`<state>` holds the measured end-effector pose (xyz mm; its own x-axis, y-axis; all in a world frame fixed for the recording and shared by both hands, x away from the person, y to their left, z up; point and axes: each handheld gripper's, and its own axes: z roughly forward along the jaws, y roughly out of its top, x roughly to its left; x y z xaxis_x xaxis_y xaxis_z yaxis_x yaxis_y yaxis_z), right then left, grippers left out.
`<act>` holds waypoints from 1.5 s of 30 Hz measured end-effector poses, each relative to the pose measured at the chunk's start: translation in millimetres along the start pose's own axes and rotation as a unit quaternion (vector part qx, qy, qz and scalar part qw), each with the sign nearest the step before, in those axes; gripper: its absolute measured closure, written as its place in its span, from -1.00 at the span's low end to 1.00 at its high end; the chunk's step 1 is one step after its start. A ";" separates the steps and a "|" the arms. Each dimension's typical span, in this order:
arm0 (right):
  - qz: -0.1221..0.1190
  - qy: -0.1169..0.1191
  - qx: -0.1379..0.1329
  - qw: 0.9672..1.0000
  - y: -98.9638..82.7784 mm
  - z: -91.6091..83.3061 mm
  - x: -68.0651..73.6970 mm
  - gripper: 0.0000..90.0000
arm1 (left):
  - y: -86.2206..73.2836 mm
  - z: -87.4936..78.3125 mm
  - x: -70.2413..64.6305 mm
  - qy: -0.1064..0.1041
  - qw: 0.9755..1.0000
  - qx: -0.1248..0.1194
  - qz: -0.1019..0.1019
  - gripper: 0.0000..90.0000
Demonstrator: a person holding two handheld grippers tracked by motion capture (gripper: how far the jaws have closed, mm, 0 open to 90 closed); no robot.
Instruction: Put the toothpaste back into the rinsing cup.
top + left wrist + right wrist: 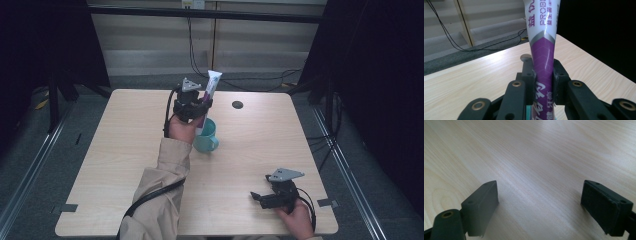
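**toothpaste tube held over cup, right gripper idle**

the worktop [125, 165] is a pale wood table, bare but for a dark round grommet [237, 105] near its far edge, right of centre.

the cup [206, 136], teal with a handle, stands a little behind the worktop's centre. it looks rigid and stable on its base.

the left gripper [199, 107] is raised above the cup's far-left side. its jaws are closed narrowly on the toothpaste tube [544, 50], clamping the purple lower body from both sides. the tube stands nearly upright, its flat crimped end up and tilted slightly away, its lower end in or just above the cup; which of the two cannot be told.

the right gripper [261, 197] rests low near the worktop's near right corner, jaws wide apart, holding nothing.

assessment: the tube is judged light, soft-walled and glossy, so liable to slip or dent under pressure. the best hold is on the firmer lower body near the cap, as now, with moderate squeeze.
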<state>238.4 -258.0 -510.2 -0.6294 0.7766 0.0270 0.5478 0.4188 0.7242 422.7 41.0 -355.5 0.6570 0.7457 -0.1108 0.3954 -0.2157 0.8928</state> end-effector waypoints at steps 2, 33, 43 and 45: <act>0.001 0.000 0.000 1.000 0.0 0.0 0.1 -0.70 | -0.1 1.2 -0.3 0.000 1.000 0.000 0.000 0.71; 0.000 0.000 0.000 1.000 0.0 0.0 0.0 -0.70 | -15.4 27.6 0.6 0.009 1.000 0.006 -0.004 0.70; -0.001 0.000 0.000 1.000 0.0 0.0 -0.1 -0.70 | -22.8 31.5 0.7 0.011 1.000 0.010 -0.003 0.69; -0.001 0.000 0.000 1.000 0.0 0.0 -0.1 -0.70 | -25.3 31.5 1.7 0.012 1.000 0.010 -0.005 0.69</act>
<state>238.4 -258.1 -510.2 -0.6308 0.7755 0.0261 0.5466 0.4202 0.7243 434.0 27.8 -392.0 0.6375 0.7627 -0.1090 0.4151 -0.2209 0.8825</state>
